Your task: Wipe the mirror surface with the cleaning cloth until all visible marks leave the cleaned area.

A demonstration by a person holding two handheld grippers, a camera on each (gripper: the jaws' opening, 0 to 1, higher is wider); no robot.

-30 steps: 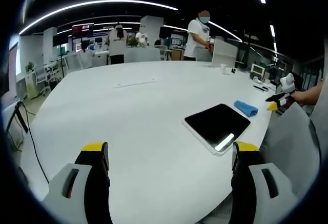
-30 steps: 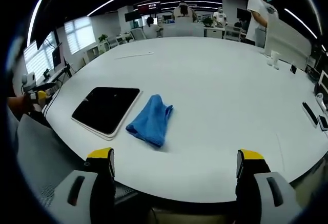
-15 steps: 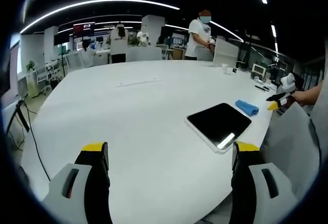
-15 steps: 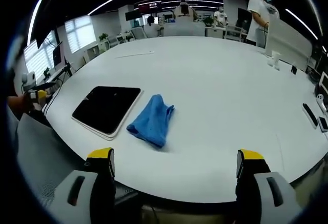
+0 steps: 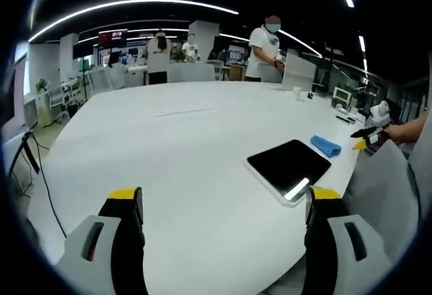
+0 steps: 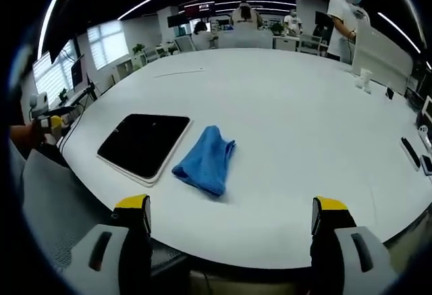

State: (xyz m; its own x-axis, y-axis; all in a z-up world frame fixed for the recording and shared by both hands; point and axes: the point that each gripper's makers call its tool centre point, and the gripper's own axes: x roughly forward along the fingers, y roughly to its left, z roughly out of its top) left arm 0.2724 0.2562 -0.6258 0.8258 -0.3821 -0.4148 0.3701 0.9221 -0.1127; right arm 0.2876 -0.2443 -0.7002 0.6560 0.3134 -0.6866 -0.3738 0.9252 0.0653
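Observation:
A dark rectangular mirror with a white rim lies flat on the big white table, and a crumpled blue cloth rests just to its right, apart from it. In the left gripper view the mirror sits near the table's right edge with the cloth beyond it. My left gripper is open above the table's near edge, nothing between its jaws. My right gripper is open too, short of the cloth. The right gripper also shows at the far right, the left gripper at the far left.
A person in a white shirt stands at the table's far side beside a white panel. Small dark devices lie near the right edge. A thin strip lies mid-table. A grey chair back stands by the near edge.
Both views have shifted slightly, so the mirror and cloth sit a little differently in frame. The things themselves have not moved, and both grippers stay open.

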